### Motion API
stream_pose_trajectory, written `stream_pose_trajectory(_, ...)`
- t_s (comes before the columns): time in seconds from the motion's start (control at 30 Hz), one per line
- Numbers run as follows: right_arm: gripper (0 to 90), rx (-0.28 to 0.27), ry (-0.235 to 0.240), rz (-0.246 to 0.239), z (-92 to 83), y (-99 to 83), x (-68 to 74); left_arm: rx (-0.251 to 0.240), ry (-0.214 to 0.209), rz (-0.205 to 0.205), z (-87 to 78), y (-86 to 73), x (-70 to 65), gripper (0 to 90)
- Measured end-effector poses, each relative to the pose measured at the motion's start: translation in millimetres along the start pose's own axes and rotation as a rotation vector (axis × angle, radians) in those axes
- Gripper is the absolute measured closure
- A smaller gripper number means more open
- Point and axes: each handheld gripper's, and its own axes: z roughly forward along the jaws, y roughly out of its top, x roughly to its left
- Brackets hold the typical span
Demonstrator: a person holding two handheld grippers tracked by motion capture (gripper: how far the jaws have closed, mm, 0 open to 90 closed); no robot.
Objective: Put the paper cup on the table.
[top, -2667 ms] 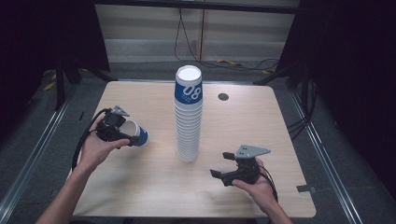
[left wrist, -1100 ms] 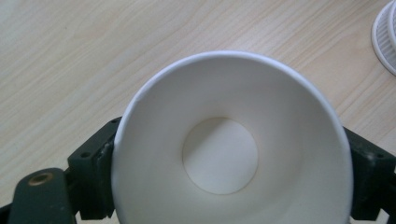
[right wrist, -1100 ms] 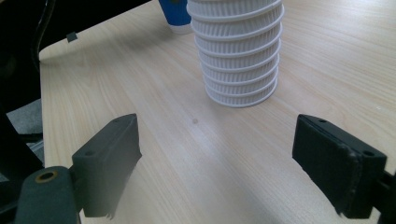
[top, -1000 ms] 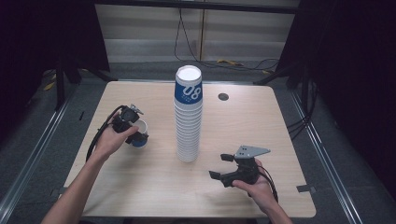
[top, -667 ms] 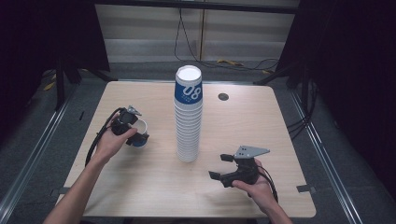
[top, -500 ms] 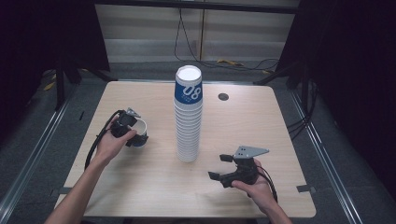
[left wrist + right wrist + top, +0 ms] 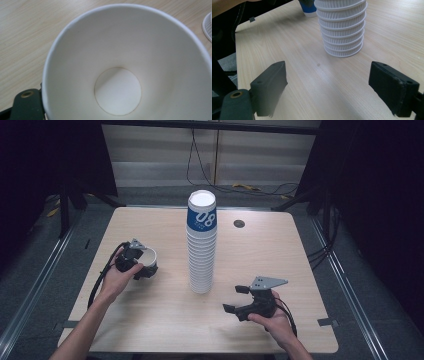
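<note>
Left tongs [image 7: 136,261] have turned the paper cup [image 7: 148,260] mouth-up.

Your table [image 7: 150,320] is light wood with rounded corners. It has a small dark round grommet [image 7: 239,223] near the far edge, right of centre. A black cable [image 7: 200,165] runs down the back wall to the floor, near some yellow bits [image 7: 245,186]. Metal rails [image 7: 35,290] flank both sides, with dark curtains [image 7: 45,160] beyond.
</note>
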Motion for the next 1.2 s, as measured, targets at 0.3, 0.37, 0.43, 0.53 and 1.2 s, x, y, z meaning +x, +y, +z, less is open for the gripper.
stream_pose_trajectory(0.3, 14.3, 0.003, -0.002, -0.002, 0.5, 0.2, 0.1, -0.002, -0.001, -0.026, -4.6, -6.0, -4.0, 16.1)
stream_pose_trajectory(0.37, 14.3, 0.003, -0.002, -0.008, 0.4, 0.4, 0.4, 0.004, -0.006, -0.030, -4.3, -8.1, -2.5, 16.3)
stream_pose_trajectory(0.43, 14.3, 0.005, -0.001, -0.006, -0.2, 0.5, 0.9, 0.003, -0.014, -0.049, -3.3, -10.6, -1.6, 16.2)
stream_pose_trajectory(0.53, 14.3, 0.009, 0.000, -0.008, -0.3, 0.4, 0.4, 0.006, -0.018, -0.057, -3.7, -14.1, -2.3, 16.2)
stream_pose_trajectory(1.2, 14.1, 0.016, -0.023, -0.009, -1.5, -0.3, 1.6, 0.002, 0.006, -0.077, -21.0, -33.9, -15.3, 16.3)
